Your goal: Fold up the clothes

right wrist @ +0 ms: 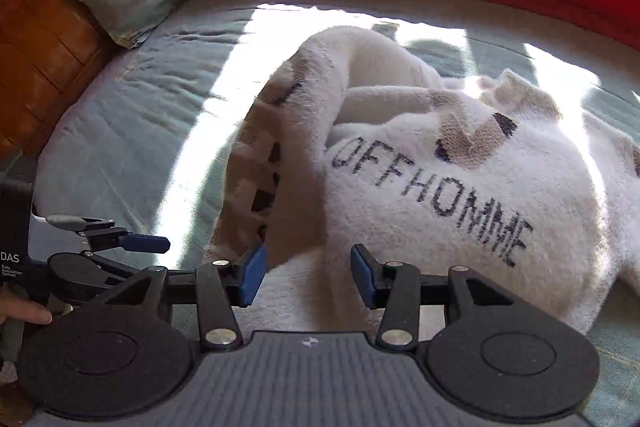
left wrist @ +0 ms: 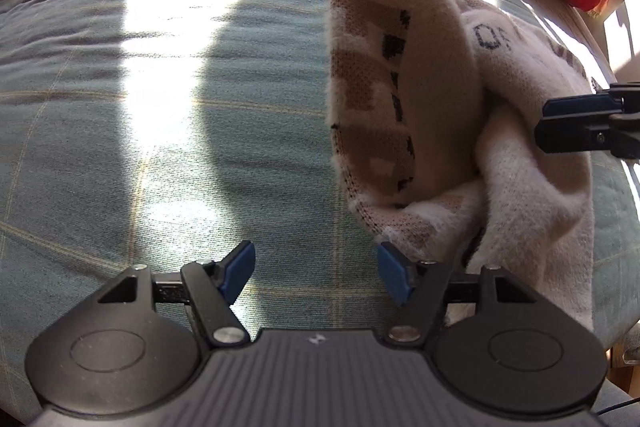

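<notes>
Cream sweater (right wrist: 440, 187) just ahead of the empty, wide right gripper (right wrist: 308, 275) — right of the equally wide left gripper (left wrist: 316, 275).

Sweater (right wrist: 460, 195) right side cut off by frame edge; lettering half hidden in left view.

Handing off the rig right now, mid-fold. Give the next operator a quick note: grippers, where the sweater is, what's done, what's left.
Left gripper: open, holding nothing, beside the sweater's near edge.
Right gripper: open, holding nothing, over the sweater's near edge.
The sweater lies bunched on the bed, lettering up; one patterned flap stands up, not laid flat.
Done: no neat fold visible.
Left: likely spread it flat, fold sleeves and body.
</notes>
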